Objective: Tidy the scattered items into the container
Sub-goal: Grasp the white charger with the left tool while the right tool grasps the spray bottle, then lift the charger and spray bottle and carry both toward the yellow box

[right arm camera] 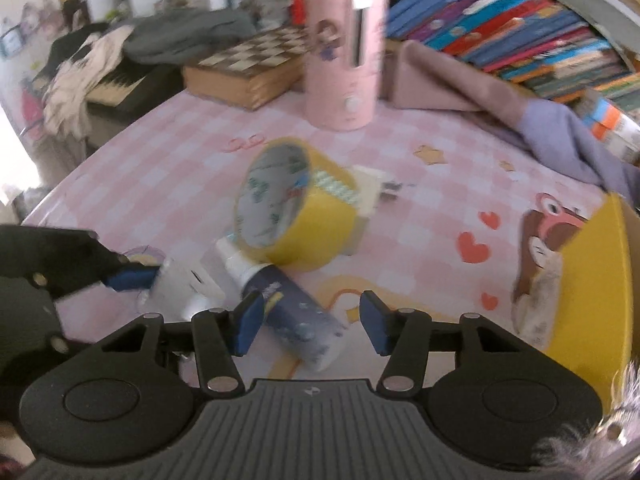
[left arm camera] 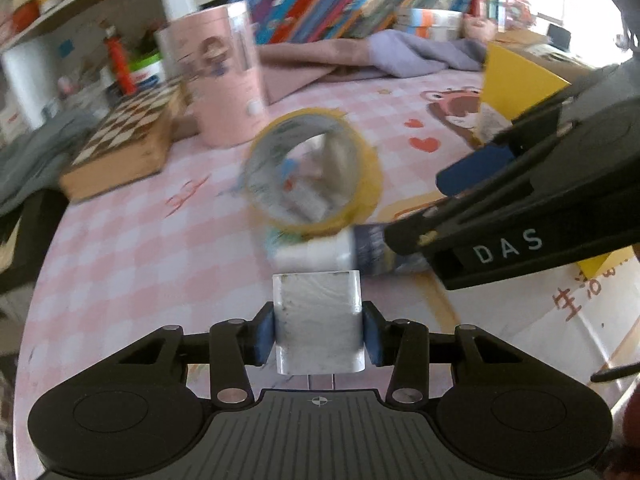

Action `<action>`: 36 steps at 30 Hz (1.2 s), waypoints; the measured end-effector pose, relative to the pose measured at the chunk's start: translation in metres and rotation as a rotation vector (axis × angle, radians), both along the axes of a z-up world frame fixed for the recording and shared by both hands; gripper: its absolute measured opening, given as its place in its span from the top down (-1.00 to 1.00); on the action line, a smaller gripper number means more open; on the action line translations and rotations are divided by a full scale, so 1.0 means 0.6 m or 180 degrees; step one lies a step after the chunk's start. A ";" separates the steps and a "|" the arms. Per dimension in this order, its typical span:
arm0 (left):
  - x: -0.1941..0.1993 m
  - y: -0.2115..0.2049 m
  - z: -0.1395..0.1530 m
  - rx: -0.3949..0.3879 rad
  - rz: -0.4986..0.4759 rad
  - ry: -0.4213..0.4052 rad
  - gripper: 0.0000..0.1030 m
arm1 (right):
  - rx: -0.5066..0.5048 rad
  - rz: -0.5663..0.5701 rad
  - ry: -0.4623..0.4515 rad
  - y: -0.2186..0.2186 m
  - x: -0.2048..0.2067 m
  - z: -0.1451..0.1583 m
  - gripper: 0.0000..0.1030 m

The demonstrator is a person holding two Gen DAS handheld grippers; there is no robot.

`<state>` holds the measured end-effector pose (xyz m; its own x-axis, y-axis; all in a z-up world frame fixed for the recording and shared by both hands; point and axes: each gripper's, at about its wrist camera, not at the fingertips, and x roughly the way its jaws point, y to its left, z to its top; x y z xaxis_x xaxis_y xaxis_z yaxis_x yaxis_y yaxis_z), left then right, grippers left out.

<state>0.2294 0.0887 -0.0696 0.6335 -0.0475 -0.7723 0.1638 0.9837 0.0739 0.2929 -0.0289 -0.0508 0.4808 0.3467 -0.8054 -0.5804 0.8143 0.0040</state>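
Note:
My left gripper [left arm camera: 319,336] is shut on a white charger block [left arm camera: 318,316], held upright between its blue pads just above the pink checked table [left arm camera: 140,248]. The same charger [right arm camera: 180,288] shows at the left of the right wrist view. A dark blue bottle [right arm camera: 288,312] with a white cap lies between the fingers of my right gripper [right arm camera: 312,326]. That gripper is open: a gap remains at the right pad. A yellow tape roll [right arm camera: 292,208] leans against the bottle's cap. The yellow container [right arm camera: 592,292] stands at the right.
A second white plug [right arm camera: 372,188] lies behind the tape. A pink cylinder [right arm camera: 344,56] and a chessboard box [right arm camera: 248,68] stand further back. Folded cloths [right arm camera: 460,80] and a row of books [right arm camera: 520,28] line the far side. Clothes [right arm camera: 180,36] pile up at the left.

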 end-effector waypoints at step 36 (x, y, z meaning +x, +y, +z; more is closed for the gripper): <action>-0.080 0.092 0.072 -0.0514 0.0801 -0.0166 0.18 | 0.0173 0.0381 0.0165 0.043 -0.043 0.016 0.41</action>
